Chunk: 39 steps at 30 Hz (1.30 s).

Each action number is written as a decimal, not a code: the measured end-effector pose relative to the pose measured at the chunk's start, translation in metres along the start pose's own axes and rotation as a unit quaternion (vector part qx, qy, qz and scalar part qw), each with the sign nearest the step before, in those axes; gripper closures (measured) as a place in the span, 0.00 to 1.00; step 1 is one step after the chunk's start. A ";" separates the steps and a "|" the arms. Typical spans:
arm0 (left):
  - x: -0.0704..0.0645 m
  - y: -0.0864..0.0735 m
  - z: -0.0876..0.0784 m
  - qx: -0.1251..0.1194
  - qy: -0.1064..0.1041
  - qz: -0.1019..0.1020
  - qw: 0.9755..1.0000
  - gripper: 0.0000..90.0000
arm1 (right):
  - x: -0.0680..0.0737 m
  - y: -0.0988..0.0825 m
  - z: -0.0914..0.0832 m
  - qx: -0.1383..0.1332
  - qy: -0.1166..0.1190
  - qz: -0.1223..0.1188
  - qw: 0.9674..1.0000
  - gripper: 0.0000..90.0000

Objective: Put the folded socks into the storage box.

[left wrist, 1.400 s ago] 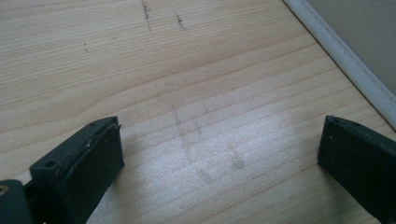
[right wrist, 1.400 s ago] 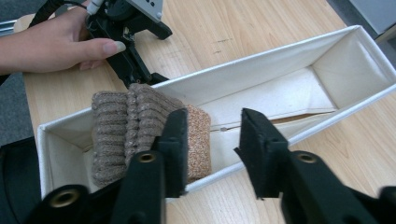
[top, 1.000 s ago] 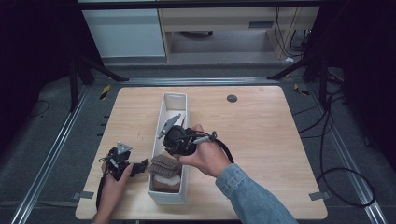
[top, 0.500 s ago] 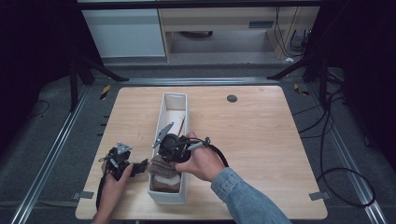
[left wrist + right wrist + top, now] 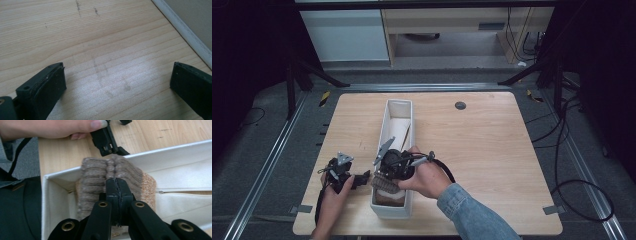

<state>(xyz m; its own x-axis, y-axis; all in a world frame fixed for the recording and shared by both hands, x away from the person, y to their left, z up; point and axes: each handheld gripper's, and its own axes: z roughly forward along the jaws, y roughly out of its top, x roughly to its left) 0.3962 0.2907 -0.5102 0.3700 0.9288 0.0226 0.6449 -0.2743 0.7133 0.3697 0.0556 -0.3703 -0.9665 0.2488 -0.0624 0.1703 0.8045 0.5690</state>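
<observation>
no readable text, labels, brands or numbers anywhere, wooden table bare of markings apart from faint scuffs, white bin plain, black jaws unmarked, yellow-black floor tags too small to read

Sock beneath the right gripper: ribbed taupe-brown knit with an orange-tan band to one side of the black jaws. Box around it white, with cream lining. Table under the left gripper pale wood grain with faint dark scuffs; sleeve blue denim.
</observation>
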 end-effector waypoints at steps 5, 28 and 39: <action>0.000 0.000 0.000 0.000 0.000 0.000 1.000 0.00 | 0.008 0.000 0.003 0.011 0.007 -0.014 1.000 1.00; 0.000 0.000 0.000 0.001 0.000 0.000 1.000 0.00 | 0.014 -0.013 0.024 0.021 0.030 -0.007 0.999 1.00; 0.000 0.000 0.000 0.001 0.000 0.000 1.000 0.00 | 0.019 -0.019 0.034 0.031 0.038 -0.013 0.999 1.00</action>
<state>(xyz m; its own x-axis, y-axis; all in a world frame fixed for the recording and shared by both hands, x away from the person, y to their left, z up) 0.3962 0.2908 -0.5101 0.3703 0.9286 0.0231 0.6458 -0.2752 0.7122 0.3548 0.0630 -0.4101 -0.9820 0.1883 -0.0127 0.1548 0.8423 0.5162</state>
